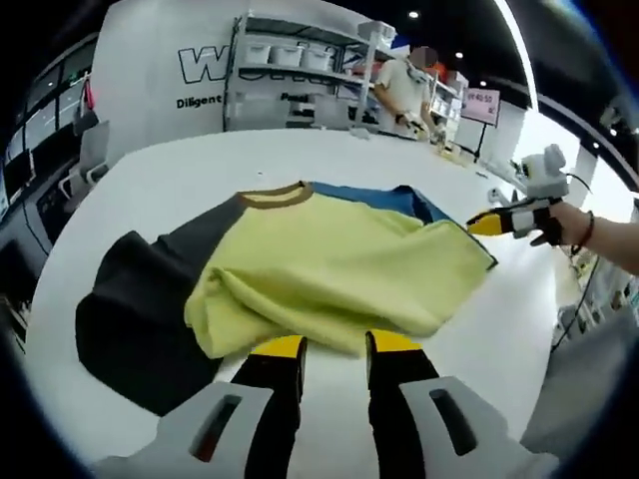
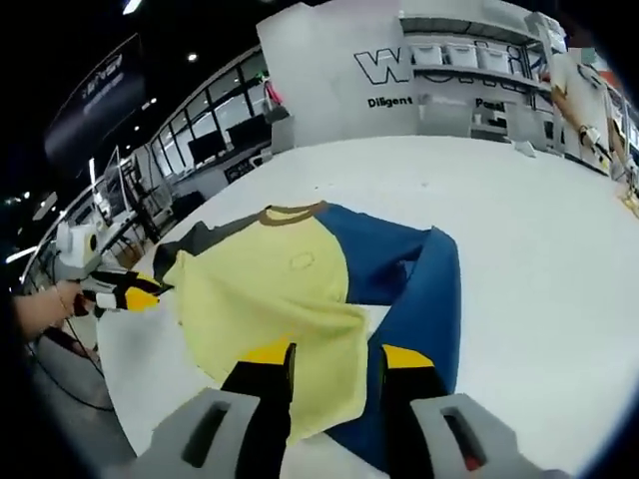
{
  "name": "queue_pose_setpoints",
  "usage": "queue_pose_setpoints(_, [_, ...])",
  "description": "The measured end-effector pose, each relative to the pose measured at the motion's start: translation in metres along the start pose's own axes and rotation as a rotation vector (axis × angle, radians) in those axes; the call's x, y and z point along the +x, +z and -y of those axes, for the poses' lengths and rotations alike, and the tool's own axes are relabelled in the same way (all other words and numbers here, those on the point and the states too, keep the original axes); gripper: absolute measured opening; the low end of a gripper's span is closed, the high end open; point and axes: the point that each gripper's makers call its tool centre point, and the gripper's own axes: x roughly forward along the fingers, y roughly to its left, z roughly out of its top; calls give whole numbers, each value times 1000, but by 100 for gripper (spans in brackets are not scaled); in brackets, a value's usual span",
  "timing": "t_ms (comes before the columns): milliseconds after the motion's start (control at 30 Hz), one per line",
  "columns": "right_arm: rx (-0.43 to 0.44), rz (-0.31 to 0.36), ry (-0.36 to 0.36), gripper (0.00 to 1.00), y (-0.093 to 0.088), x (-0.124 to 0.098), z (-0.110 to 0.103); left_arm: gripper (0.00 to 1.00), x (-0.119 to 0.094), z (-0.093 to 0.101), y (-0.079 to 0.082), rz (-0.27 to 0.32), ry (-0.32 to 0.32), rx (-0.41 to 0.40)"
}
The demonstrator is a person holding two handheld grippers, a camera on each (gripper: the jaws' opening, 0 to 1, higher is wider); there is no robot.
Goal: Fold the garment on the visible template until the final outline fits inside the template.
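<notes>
Shirt (image 1: pixel 329 264): yellow body, brown collar (image 1: pixel 275 196), one dark grey sleeve (image 1: pixel 140 299), one blue sleeve (image 2: pixel 424 299); it lies rumpled on the white table (image 1: pixel 180 165), the yellow front bunched and partly folded over.
Template: cannot tell it apart from the table around the shirt.
Left gripper (image 1: pixel 334 349): yellow-tipped black jaws stand apart at the shirt's near yellow edge, nothing between them; whether the tips touch the cloth, I cannot tell.
Right gripper (image 2: pixel 334 359): jaws apart over the shirt's yellow hem and the blue sleeve, holding nothing that shows. In the left gripper view it sits at the shirt's far corner (image 1: pixel 496 222), a hand (image 1: pixel 559 222) behind it (grip unclear from there).
Wall (image 1: pixel 160 70): white panel beyond the shirt, large outlined letters starting "W", smaller word "Diligent" under them.
Sign (image 1: pixel 480 103): pink, right of the shelves (image 1: pixel 300 70) behind the shirt, text too small to read.
Person (image 1: pixel 404 85): stands at the shelves, well apart from the shirt.
</notes>
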Motion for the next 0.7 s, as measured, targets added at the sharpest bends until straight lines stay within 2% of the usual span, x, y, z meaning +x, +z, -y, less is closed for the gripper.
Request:
queue_pose_setpoints(167, [-51, -32, 21, 36, -12, -3, -11, 27, 9, 5, -6, -24, -4, -11])
queue_pose_setpoints(300, [-43, -38, 41, 39, -16, -2, -14, 29, 13, 7, -9, -51, 0, -19])
queue_pose_setpoints(533, [-60, -52, 34, 43, -26, -4, -11, 33, 17, 4, -17, -90, 24, -32])
queue_pose_setpoints(633, [-111, -90, 26, 44, -38, -5, -8, 32, 21, 1, -19, -103, 63, 21])
queue_pose_setpoints(700, [-122, -96, 32, 44, -41, -5, -11, 30, 24, 2, -18, -96, 66, 23])
